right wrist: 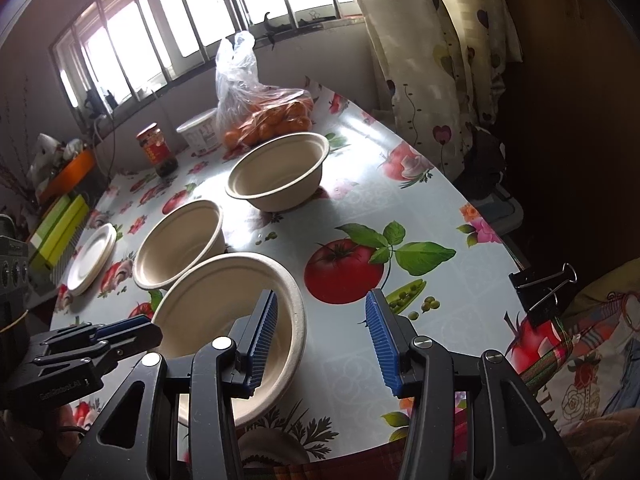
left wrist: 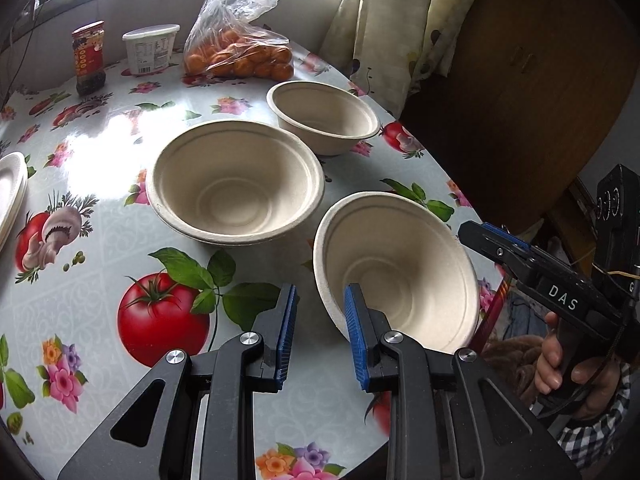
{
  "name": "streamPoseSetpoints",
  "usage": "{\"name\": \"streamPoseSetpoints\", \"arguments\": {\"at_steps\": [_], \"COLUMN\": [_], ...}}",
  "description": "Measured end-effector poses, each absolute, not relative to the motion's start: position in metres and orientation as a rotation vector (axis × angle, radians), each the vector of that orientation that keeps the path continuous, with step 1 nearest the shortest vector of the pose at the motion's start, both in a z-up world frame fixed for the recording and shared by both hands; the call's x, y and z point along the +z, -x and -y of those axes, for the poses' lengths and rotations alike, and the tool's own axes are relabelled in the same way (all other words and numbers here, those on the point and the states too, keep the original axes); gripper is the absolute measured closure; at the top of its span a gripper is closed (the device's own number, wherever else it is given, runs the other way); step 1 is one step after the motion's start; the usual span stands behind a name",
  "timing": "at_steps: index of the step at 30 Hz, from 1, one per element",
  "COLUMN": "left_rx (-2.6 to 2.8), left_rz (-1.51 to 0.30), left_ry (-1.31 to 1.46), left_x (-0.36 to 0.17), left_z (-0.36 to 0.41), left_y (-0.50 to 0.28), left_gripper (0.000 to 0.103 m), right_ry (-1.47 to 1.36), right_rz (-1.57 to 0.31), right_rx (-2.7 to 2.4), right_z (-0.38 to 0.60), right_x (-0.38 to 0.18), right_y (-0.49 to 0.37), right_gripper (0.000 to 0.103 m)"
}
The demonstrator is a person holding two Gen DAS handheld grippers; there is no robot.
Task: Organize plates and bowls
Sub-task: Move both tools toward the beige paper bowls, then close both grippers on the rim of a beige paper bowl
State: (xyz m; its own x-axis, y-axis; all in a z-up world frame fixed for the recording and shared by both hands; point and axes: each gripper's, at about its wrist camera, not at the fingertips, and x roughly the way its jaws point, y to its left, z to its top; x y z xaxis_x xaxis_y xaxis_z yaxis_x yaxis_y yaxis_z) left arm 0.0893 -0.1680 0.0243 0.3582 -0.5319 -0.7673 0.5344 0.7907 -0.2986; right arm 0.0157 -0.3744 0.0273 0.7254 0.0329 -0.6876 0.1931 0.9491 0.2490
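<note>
While three beige pulp-fibre bowls sit on the flowered oilcloth table (left wrist: 80, 280), the left gripper (left wrist: 322, 332) hovers at the lower centre of the left wrist view with its blue-padded jaws moderately apart and holding nothing. Its right pad lies over the near rim of the nearest bowl (left wrist: 400, 268), at lower right of that frame, though whether it touches cannot be told. The widest bowl (left wrist: 236, 182) sits mid-frame, and the farthest bowl (left wrist: 324, 116) stands beyond it, toward the upper centre. A stack of white plates (left wrist: 12, 196) shows at the left edge.

Seen from the right wrist, the right gripper (right wrist: 322, 340) has its jaws wide, empty, over bare cloth beside that nearest bowl. At upper centre stand a bag of oranges (left wrist: 240, 56) (clear plastic, knotted), a white tub (left wrist: 150, 50) and a red-labelled jar (left wrist: 89, 58). A black binder clip (right wrist: 540, 292) grips the table's right edge.
</note>
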Motion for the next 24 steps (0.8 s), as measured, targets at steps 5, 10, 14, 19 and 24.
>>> {"name": "streamPoseSetpoints", "arguments": {"at_steps": [5, 10, 14, 19, 24], "left_rx": [-0.694, -0.697, -0.691, -0.687, -0.687], "left_rz": [-0.992, -0.997, -0.996, -0.992, -0.991], "left_ry": [0.01, 0.016, 0.02, 0.024, 0.025], "left_x": [0.023, 0.021, 0.021, 0.021, 0.021], "left_z": [0.17, 0.172, 0.171, 0.17, 0.169], "left_y": [-0.09, -0.09, -0.091, -0.092, -0.092], "left_gripper": [0.077, 0.077, 0.077, 0.077, 0.077], "right_ry": [-0.318, -0.338, -0.347, -0.363, -0.36], "right_rz": [-0.755, -0.766, -0.777, -0.78, -0.784], "right_rx": [-0.052, -0.024, -0.009, -0.002, 0.007], "right_z": [0.372, 0.37, 0.368, 0.368, 0.366], "right_x": [0.027, 0.022, 0.017, 0.015, 0.013], "right_y": [-0.013, -0.014, -0.014, -0.014, -0.014], "right_gripper": [0.057, 0.06, 0.071, 0.083, 0.089]}}
